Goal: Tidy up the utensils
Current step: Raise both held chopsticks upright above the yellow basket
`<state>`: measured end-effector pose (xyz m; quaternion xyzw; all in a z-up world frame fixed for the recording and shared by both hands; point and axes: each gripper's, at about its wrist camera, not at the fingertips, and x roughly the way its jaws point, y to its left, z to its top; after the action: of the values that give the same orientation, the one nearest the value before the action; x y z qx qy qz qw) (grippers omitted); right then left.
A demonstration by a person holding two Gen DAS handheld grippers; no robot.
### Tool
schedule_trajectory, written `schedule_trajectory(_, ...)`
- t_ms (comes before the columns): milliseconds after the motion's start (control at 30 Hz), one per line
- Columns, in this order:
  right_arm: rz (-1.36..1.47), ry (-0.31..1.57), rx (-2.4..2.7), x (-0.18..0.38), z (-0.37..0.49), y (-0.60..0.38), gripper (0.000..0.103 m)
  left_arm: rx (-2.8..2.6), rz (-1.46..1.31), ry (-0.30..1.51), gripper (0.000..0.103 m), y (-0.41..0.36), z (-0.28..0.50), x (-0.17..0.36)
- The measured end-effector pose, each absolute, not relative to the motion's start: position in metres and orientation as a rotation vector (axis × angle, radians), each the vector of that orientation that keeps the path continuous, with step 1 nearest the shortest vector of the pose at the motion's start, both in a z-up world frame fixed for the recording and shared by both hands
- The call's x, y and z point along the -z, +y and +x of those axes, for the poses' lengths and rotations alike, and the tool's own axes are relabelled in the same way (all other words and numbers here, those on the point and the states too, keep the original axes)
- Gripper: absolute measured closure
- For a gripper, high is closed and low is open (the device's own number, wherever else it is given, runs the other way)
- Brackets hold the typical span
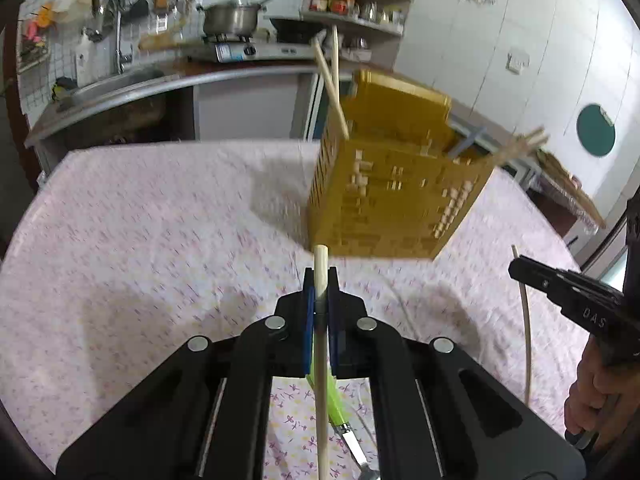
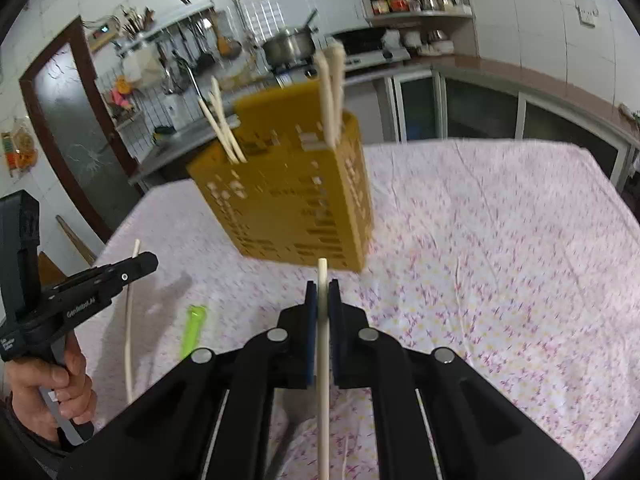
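Observation:
A yellow perforated utensil holder (image 1: 394,196) stands on the flowered tablecloth (image 1: 160,220), with several chopsticks (image 1: 330,84) leaning in it; it also shows in the right wrist view (image 2: 288,196). My left gripper (image 1: 321,276) is shut on a wooden chopstick (image 1: 321,360), held upright in front of the holder. My right gripper (image 2: 322,286) is shut on a pale chopstick (image 2: 324,380), also short of the holder. A green-handled utensil (image 2: 194,330) lies on the cloth below the left gripper; it also shows in the left wrist view (image 1: 334,400).
A kitchen counter (image 1: 160,84) with a sink, a stove and a pot (image 1: 232,18) runs behind the table. A corner shelf (image 1: 356,4) holds jars. A door (image 2: 68,132) stands at the left in the right wrist view.

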<state>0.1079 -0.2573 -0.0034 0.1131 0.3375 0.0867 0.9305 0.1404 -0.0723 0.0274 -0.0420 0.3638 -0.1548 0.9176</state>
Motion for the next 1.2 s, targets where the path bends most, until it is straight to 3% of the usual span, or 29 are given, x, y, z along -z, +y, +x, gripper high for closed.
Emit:
schedule_trajectory(700,0.147,0.327,-0.197,-0.140,0.073,-0.254,0.097,0.327,-0.055,0.436,0.099,-0.087,0.114,-0.161)
schedule_trajectory(967,0.147,0.232,-0.185,-0.197,0.102,-0.256,0.097,0.277,-0.044,0.228,0.099,-0.108,0.148,-0.230)
schedule_trajectory(1200,0.152,0.224,-0.157,-0.201,0.150,-0.258,0.097,0.295,-0.080,0.182,0.099,-0.129,0.207,-0.233)
